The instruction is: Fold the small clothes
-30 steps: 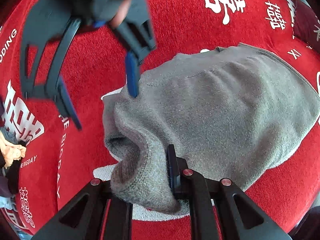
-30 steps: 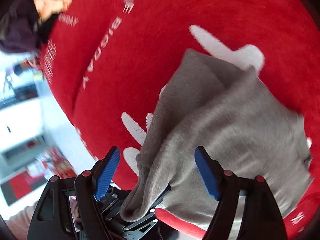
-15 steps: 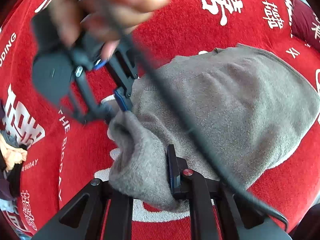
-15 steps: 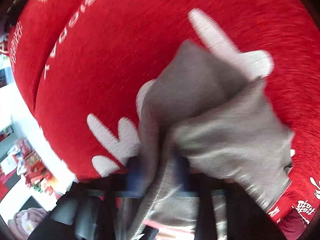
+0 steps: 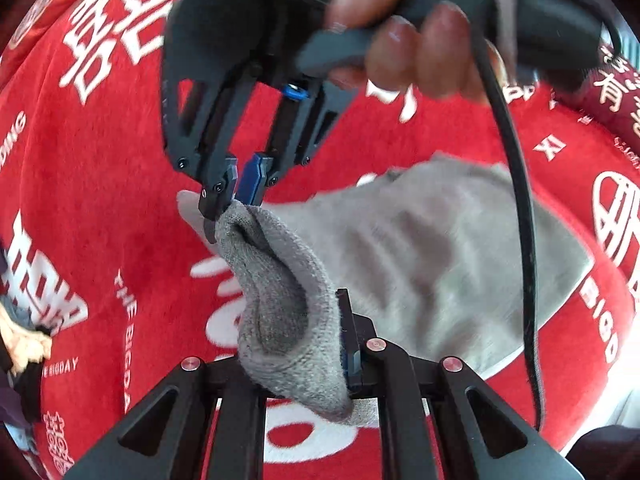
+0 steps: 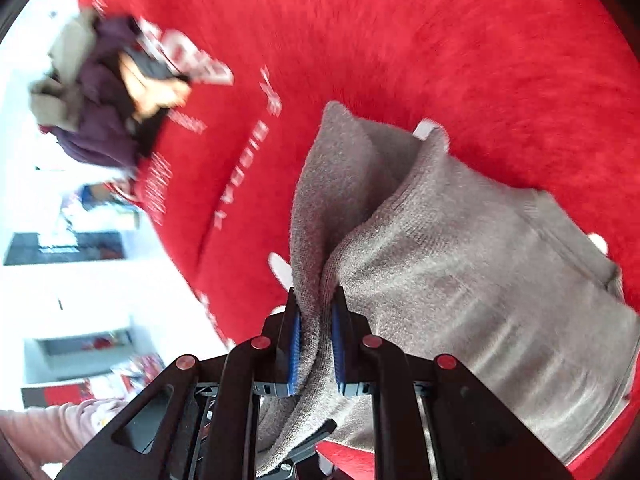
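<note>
Where grey garment [image 6: 460,264] lifts, red cloth [image 6: 440,40] with white lettering underneath.

your grey knit garment [image 5: 420,248], plain with no print, your red cloth [image 5: 120,168] with white lettering and white symbols, your black grippers with blue pads [image 6: 294,344], a black cable [image 5: 520,200], a dark purple clothes pile [image 6: 100,120]

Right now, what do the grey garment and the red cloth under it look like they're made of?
Grey garment: soft knit, likely wool or a cotton blend; fine ribbed loops and a fuzzy matte surface. Red cloth: plush, velvety fabric with short nap and printed white lettering; the fibre can't be told.
</note>
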`<state>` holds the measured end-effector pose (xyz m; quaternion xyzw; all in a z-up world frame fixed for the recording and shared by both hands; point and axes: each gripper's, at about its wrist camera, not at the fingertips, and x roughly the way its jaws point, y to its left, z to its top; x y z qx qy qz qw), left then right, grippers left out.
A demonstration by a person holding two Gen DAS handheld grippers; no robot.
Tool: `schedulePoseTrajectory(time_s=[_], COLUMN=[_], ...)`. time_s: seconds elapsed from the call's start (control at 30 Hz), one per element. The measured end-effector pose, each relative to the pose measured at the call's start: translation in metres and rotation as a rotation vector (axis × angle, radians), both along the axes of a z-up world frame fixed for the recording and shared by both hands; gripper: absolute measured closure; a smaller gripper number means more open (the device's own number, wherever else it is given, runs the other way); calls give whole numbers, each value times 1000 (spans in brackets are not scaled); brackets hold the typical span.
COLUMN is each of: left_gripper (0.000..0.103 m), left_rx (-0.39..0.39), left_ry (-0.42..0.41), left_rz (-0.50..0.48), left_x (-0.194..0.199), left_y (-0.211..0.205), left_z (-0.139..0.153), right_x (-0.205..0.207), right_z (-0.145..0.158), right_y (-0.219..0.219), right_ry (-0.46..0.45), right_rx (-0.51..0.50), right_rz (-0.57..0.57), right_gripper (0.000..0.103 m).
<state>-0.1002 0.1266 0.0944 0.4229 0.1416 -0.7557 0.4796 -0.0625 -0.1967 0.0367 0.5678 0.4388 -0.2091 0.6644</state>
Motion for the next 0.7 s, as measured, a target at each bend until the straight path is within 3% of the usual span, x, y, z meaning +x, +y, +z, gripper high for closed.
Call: schedulePoseTrajectory(time_s=[0.2,0.4,0.6,0.7], left_gripper=[89,89,89,89], left_rx=[-44,-72,-16,34], left_ry=[27,31,2,-26], left_rz=[-109,-255,-375,-420], left_x=[-56,-129,-201,-230], left_y=[4,20,37,43], left_z=[36,52,24,-2], right_x=[-91,-200,-299,-342], right_z=[48,78,55,19], right_y=[13,47,88,107], right_ry=[-148,-254,-256,-224], right_rx=[-91,-159,-148,-113], right_rz=[-166,-327,-513,-611], right_gripper=[88,88,88,88])
